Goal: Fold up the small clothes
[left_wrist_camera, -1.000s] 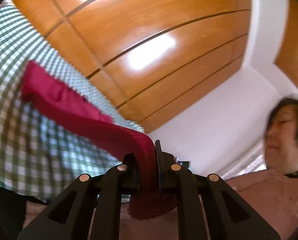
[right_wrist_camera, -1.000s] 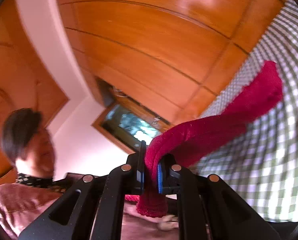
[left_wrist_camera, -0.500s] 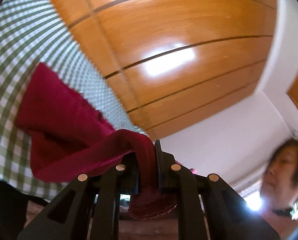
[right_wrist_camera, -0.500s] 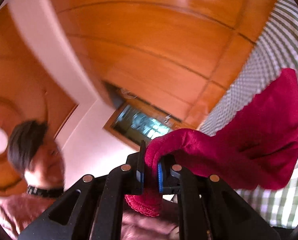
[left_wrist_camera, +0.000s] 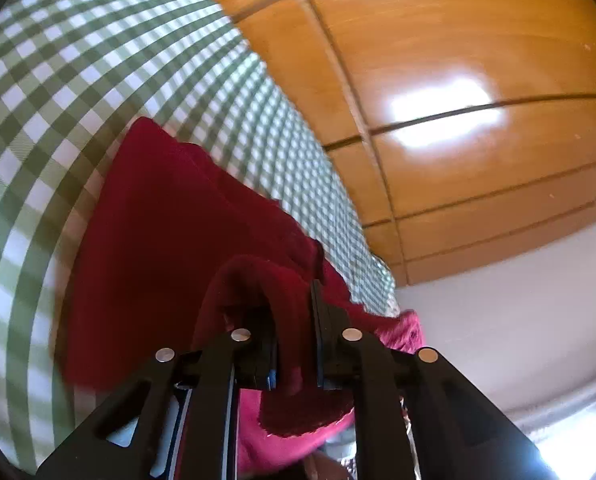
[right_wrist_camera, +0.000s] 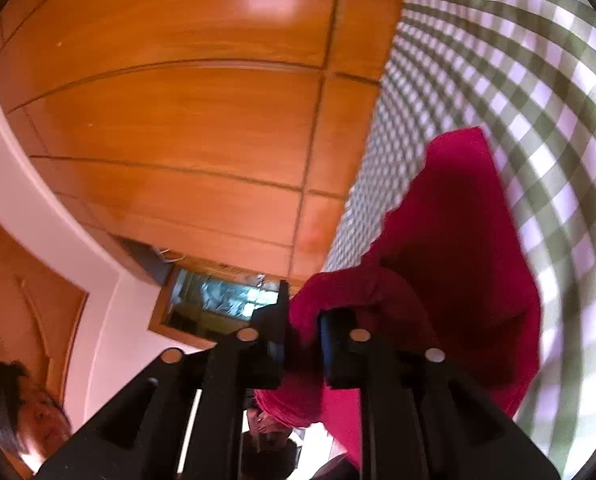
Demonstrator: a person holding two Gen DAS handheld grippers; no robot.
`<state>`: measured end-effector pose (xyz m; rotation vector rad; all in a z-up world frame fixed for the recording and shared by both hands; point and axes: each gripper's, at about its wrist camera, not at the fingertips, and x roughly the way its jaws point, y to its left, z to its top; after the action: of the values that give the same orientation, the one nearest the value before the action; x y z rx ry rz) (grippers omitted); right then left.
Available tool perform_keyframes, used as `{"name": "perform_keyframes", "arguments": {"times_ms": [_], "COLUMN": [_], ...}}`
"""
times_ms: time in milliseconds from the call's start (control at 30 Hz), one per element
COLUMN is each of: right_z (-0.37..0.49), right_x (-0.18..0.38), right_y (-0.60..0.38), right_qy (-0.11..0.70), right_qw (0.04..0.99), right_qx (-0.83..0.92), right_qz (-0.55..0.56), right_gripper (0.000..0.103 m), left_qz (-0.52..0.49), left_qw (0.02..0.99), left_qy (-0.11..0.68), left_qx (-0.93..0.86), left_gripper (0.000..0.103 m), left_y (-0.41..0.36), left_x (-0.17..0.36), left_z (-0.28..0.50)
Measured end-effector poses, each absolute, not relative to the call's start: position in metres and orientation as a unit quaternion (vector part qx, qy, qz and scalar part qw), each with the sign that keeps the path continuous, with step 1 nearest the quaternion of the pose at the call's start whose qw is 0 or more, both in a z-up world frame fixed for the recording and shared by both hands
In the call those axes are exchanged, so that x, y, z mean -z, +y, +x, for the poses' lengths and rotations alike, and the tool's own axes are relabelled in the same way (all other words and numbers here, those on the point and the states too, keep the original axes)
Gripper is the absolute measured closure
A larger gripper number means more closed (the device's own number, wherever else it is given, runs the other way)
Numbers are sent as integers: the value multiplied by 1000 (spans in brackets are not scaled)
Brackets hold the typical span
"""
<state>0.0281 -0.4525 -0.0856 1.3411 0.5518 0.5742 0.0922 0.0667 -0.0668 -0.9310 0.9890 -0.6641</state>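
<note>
Here the red cloth point(left_wrist_camera: 170, 248) hides the left gripper point(left_wrist_camera: 294, 320)'s tips.

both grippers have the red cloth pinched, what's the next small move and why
Probably lower both grippers together toward the green checked cloth and lay the held edge down flat. The left gripper and the right gripper each clamp a bunched edge of the red cloth, and the rest of it spreads toward the checked surface, so setting the edge down should finish this fold before letting go.
</note>
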Motion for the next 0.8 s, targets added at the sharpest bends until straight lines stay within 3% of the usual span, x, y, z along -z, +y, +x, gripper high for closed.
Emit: {"name": "perform_keyframes", "arguments": {"times_ms": [33,100,233,300,400,500,700,800], "right_z": [31,35,38,35,34,46,83,109], "right_x": [89,92,81,59,26,8,27,46], "right_y": [-455,-458,-455,-437,-399,-366,-337,-329], "right_qy": [247,237,258,276,296,322,413,453], "right_qw": [716,727,789,850,910,927,899,884], "right_qx": [-247,-224,-159,-127,-90,-82,-79,-70], "right_qz": [604,604,534,431,275,174,119,92], "right_gripper": [63,50,49,49,50,59,84,88], "left_qz": [-426,-417,-417,-412,-354,-277,-129,-80], "left_qw": [727,736,763,796,842,868,867,863], "left_qy": [456,461,425,388,368,371,429,460], "left_qx": [286,269,252,218,176,181,219,194], "left_gripper": [80,63,38,23,22,22,36,44], "left_y": [65,60,61,70,67,43,-34,-55], "left_x": [74,79,76,66,50,36,42,59], "left_z": [97,103,98,89,76,69,79,98]}}
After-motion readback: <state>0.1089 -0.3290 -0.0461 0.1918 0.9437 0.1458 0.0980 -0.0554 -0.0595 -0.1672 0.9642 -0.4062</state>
